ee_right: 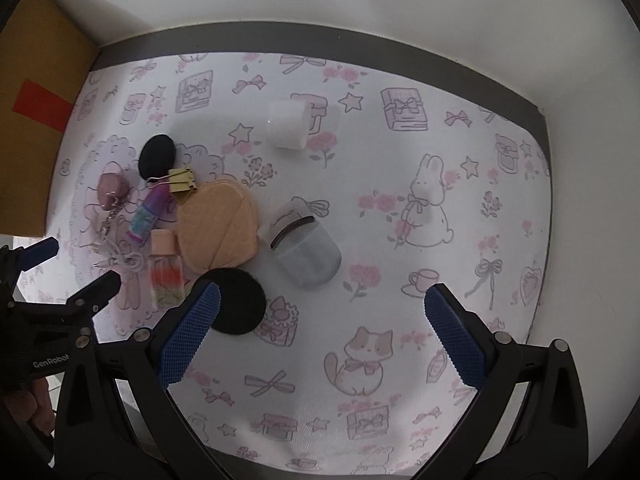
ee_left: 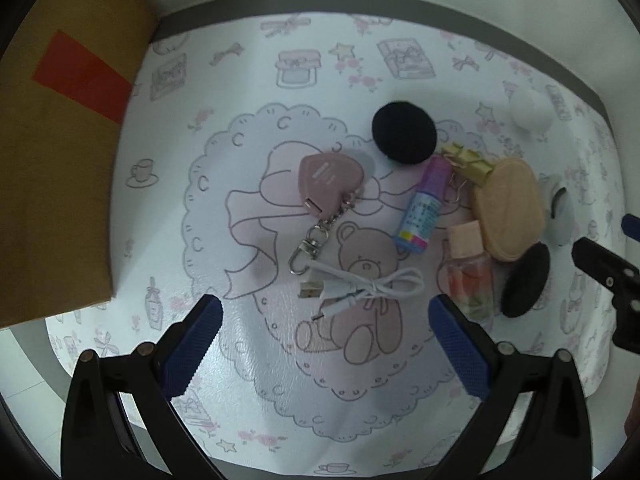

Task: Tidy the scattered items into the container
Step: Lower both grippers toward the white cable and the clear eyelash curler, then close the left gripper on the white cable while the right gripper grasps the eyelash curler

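Note:
A brown cardboard box (ee_left: 60,160) (ee_right: 36,120) stands at the mat's left edge. Scattered on the mat are a pink heart keychain (ee_left: 330,178) (ee_right: 112,190), a white USB cable (ee_left: 360,290), a purple bottle (ee_left: 422,210) (ee_right: 148,216), gold binder clips (ee_left: 470,162), beige puffs (ee_left: 508,210) (ee_right: 218,226), a pink-capped clear bottle (ee_left: 470,276) (ee_right: 164,268), two black puffs (ee_left: 404,132) (ee_right: 236,300), a grey case (ee_right: 304,246) and a white cylinder (ee_right: 290,124). My left gripper (ee_left: 326,320) (ee_right: 76,268) hovers open over the cable. My right gripper (ee_right: 322,300) (ee_left: 608,240) is open beside the near black puff.
The items lie on a white mat (ee_right: 400,160) printed with pink bows, bears and books, on a table with a dark border (ee_right: 320,36) against a white wall. A hand (ee_right: 28,408) holds the left gripper's handle. The mat's right half is bare.

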Demonstrator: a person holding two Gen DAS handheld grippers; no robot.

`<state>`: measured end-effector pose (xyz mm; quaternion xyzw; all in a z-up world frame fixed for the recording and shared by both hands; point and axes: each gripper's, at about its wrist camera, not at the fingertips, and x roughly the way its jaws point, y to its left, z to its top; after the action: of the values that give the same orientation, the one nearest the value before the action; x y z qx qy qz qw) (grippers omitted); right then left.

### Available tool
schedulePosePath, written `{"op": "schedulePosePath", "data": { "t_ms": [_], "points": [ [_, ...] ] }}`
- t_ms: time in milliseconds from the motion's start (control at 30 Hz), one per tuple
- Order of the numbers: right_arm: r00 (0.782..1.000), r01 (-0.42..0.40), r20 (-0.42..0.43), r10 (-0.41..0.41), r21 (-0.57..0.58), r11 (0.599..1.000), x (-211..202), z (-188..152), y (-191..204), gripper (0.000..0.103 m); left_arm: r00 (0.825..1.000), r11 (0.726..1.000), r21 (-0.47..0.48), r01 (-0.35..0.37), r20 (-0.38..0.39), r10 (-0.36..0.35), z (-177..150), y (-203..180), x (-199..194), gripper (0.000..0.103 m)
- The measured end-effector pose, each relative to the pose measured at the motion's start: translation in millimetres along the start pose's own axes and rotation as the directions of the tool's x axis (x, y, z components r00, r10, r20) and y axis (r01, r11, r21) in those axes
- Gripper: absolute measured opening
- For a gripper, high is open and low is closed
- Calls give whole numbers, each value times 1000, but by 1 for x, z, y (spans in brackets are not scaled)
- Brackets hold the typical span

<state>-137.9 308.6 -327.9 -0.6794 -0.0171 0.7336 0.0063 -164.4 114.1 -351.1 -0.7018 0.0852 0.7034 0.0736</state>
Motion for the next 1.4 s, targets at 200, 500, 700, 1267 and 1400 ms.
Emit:
{"op": "schedulePosePath", "data": {
  "t_ms": [200, 500, 700, 1267, 1400],
  "points": [
    [1000, 9, -29, -11, -72, 997, 18, 5, -2, 103, 1000, 1000, 17, -6, -23, 6, 0, -3, 11, 103],
    [998, 31, -60, -32, -6, 999, 31, 12, -4, 94, 1000, 999, 36, -9, -29, 10, 4, -5, 15, 103],
    [995, 63, -81, -55, 96, 993, 36, 19, -2, 94, 999, 999, 52, -11, -36, 13, 6, -5, 18, 103],
    [992, 55, -124, -2, 426, 903, 46, 23, -9, 77, 999, 990, 143, 14, -42, -8, 2, -4, 13, 79],
    [993, 66, -117, -10, 486, 871, 45, 30, -6, 75, 999, 989, 144, 14, -41, -8, 2, -1, 10, 73]
  ]
}}
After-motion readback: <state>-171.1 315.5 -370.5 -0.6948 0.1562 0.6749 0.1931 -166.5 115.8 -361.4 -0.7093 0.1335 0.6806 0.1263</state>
